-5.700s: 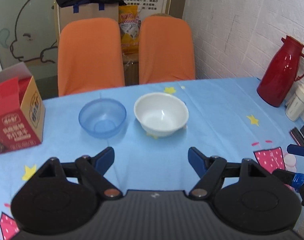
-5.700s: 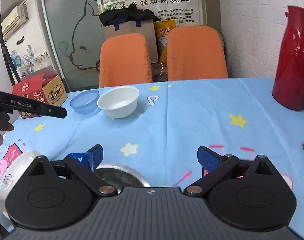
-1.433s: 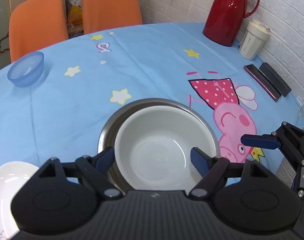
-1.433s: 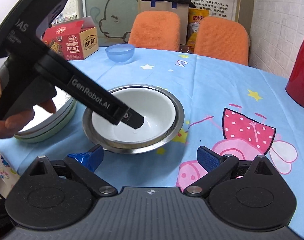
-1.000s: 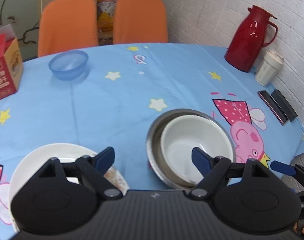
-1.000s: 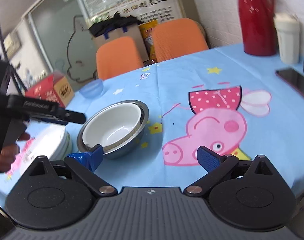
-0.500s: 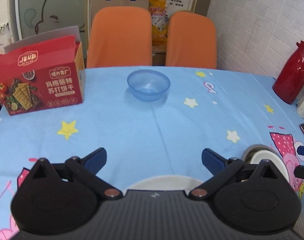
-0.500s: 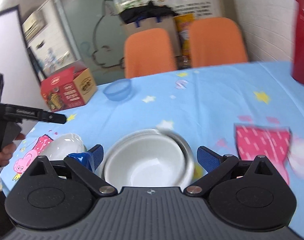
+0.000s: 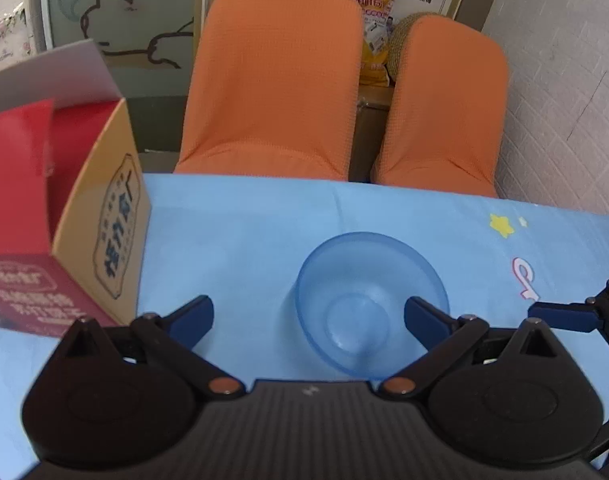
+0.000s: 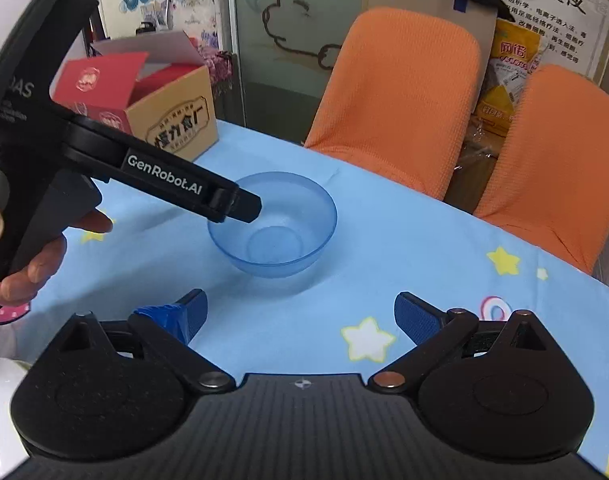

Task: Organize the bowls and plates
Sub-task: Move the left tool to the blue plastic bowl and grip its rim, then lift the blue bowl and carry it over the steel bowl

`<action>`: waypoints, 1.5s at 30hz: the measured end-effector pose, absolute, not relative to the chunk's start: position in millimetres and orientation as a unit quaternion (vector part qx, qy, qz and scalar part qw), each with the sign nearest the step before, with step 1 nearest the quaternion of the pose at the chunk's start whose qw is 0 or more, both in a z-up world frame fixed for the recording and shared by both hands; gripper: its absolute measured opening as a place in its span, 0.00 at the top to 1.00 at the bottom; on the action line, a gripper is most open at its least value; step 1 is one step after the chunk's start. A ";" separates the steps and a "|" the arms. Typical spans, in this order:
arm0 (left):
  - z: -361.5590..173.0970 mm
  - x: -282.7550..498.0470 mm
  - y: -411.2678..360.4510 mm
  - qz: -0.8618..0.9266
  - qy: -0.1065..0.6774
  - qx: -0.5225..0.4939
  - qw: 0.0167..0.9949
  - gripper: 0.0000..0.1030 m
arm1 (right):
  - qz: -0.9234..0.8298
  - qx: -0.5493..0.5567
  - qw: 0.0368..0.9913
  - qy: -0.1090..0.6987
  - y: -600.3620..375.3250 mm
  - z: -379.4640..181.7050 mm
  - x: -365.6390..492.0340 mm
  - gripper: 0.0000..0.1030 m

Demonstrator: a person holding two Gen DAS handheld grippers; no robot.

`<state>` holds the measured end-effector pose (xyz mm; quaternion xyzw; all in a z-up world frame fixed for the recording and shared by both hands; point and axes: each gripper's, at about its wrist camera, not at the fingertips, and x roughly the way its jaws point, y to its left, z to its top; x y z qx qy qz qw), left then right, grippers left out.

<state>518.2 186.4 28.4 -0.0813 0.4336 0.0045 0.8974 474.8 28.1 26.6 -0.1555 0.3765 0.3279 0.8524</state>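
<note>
Two grippers with jaws wide and empty, left gripper [image 9: 308, 314] straddling near rim of translucent blue plastic bowl [image 9: 370, 304], right gripper [image 10: 300, 316] short of it, bowl upright on blue-clothed bench [image 9: 240, 232], red cardboard box [image 9: 60, 216] left, two orange chairs [image 9: 276, 80] behind.

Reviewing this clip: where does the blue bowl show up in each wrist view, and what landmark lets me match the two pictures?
Left wrist: blue bowl sits low and right of centre, reaching across to the open left gripper's right finger.
Right wrist: it lies centre-left, on the tablecloth beyond the open right gripper; the other gripper's tip overlaps its near-left rim.
Shared landmark: red snack box, left of the bowl in both.
</note>
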 end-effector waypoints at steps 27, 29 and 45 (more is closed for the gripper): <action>7.7 528.5 157.9 -0.047 0.444 -0.049 0.893 0.32 | 0.382 -0.187 0.850 0.311 72.8 0.1 488.7 0.18; 10.6 522.3 153.7 -0.055 0.450 -0.054 0.890 0.32 | 0.378 -0.195 0.848 0.315 70.4 6.2 482.5 0.18; 45.4 483.3 83.5 -0.105 0.465 -0.044 0.878 0.33 | 0.329 -0.146 0.849 0.387 15.5 49.4 435.9 0.17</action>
